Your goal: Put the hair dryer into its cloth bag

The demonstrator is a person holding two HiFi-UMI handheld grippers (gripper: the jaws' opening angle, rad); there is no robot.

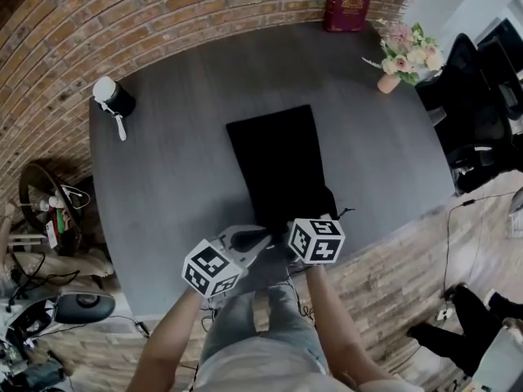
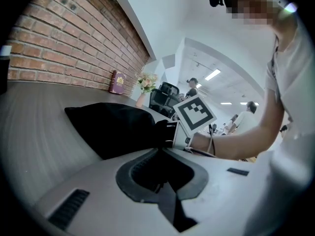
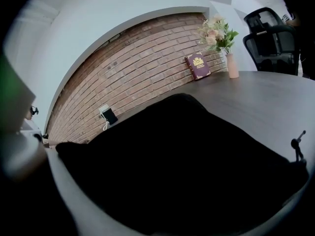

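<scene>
Black cloth bag (image 1: 278, 166), flat and rectangular, lies on the round dark grey wood-grain table (image 1: 163, 162). Its mouth faces the near edge, where I have both tools. My left gripper (image 1: 235, 253) is closed almost all the way, pinched on the pale grey plastic hair dryer (image 1: 243, 238). In the left gripper view the dryer's shell, with a dark-rimmed recess and a slotted vent, fills the lower half, and its front end sits right at the bag's mouth. As far as I can see the dryer is outside the bag, at the table's near rim, between the two marker cubes. My right gripper (image 1: 307, 217) has its jaws spread wide at the right side of the mouth. Its own view is filled with black cloth, and I cannot make out the pads pressing on it. A thin drawstring end (image 3: 297, 145) sticks up at the bag's right corner. Far across the table stand a dark red book (image 1: 347, 5) and a small vase of flowers (image 1: 402, 55).
</scene>
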